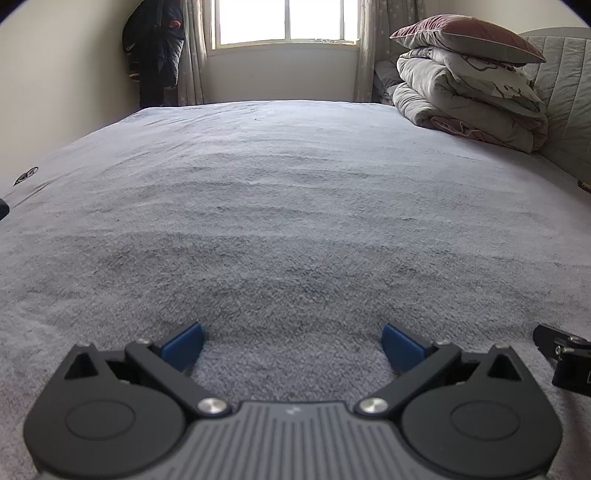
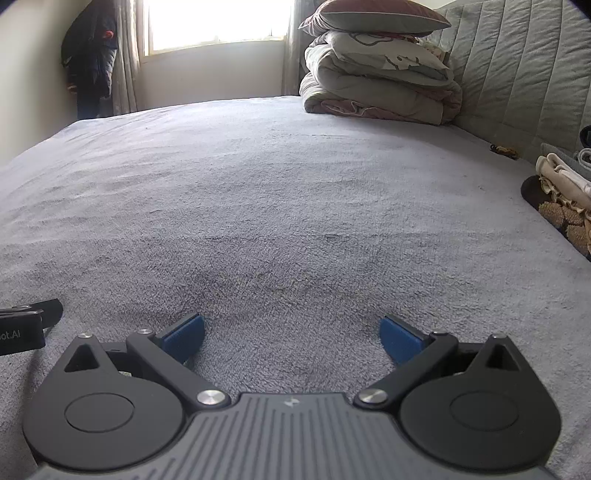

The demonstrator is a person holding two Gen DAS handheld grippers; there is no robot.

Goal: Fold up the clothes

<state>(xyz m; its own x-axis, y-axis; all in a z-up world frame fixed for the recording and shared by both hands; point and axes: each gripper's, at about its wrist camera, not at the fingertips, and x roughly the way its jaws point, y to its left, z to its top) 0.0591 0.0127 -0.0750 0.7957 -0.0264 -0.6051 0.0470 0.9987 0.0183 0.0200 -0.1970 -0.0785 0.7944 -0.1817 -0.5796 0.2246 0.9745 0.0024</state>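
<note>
My left gripper rests low over the grey fleece bed cover, its blue pads wide apart and nothing between them. My right gripper sits beside it on the same bed cover, also open and empty. A pile of clothes, cream on top of a dark patterned piece, lies at the right edge of the bed in the right wrist view, well off to the right of the right gripper. Each gripper's body shows at the other view's edge: the right gripper and the left gripper.
A stack of folded quilts and pillows stands at the far right against the padded headboard. A dark coat hangs in the far left corner by the window. A small brown object lies near the headboard.
</note>
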